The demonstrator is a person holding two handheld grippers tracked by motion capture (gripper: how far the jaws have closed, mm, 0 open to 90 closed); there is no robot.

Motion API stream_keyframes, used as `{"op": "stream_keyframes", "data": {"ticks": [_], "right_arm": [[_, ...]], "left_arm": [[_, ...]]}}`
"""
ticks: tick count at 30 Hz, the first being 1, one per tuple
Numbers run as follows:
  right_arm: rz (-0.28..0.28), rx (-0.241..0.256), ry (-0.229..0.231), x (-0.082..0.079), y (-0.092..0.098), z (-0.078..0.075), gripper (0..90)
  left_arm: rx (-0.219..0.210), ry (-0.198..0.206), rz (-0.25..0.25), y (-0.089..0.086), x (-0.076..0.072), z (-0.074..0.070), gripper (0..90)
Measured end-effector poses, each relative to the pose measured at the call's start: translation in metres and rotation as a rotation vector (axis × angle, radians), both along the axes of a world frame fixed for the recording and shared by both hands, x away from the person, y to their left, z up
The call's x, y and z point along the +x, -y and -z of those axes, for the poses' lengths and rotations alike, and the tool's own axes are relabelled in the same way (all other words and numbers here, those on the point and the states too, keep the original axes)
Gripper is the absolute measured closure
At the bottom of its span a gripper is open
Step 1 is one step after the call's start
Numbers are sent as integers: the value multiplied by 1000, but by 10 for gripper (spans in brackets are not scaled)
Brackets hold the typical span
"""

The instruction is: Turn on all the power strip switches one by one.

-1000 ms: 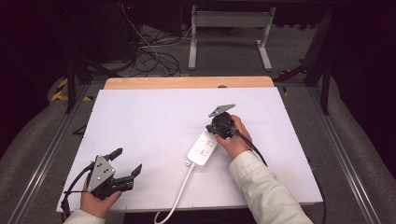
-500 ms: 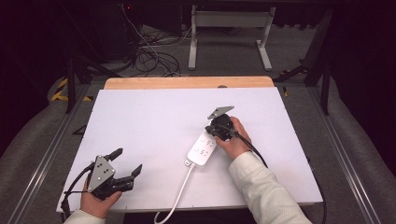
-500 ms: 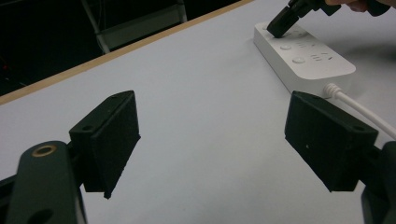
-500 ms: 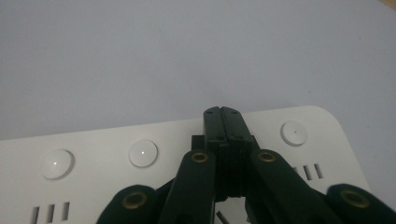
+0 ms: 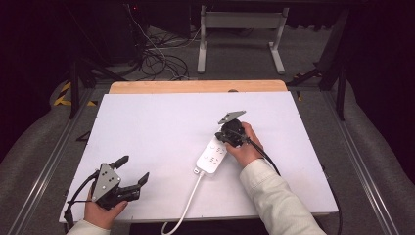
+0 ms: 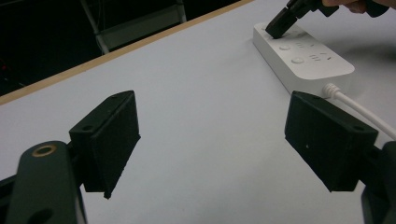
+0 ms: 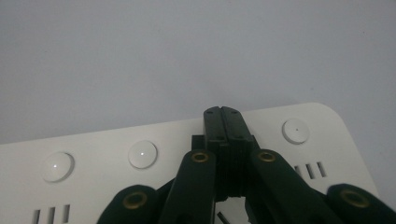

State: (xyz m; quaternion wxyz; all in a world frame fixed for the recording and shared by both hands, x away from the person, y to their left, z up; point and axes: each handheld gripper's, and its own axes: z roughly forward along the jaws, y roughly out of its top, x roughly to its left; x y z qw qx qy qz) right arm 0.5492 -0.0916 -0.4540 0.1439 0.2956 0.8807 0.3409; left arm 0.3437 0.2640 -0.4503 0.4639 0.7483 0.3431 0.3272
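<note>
We are in what looks like a lab or recording room: behind the white-covered table [image 5: 161, 127] lie tangled cables [image 5: 161, 63] on a grey floor, beside them a metal stand [image 5: 240, 39], everything dark.

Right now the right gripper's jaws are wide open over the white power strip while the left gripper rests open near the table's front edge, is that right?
Not quite. The right gripper has its jaws shut, pressed together on the white power strip, as the right gripper view shows. The left gripper does rest open near the table's front edge.
</note>
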Motion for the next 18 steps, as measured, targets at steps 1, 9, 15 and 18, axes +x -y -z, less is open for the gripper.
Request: {"op": "stream_keyframes", "data": {"ticks": [1, 9, 15, 18], "right_arm": [[3, 1, -1, 0, 0, 0, 900], [-14, 28, -16, 3, 3, -4, 900], [-37, 127, 59, -5, 5, -26, 900], [-38, 122, 65, -6, 6, -30, 900]], "left_arm": [[1, 2, 0, 0, 0, 0, 182], [-7, 2, -2, 0, 0, 0, 181], [-6, -6, -1, 0, 1, 0, 181], [-7, 2, -2, 0, 0, 0, 181]]}}
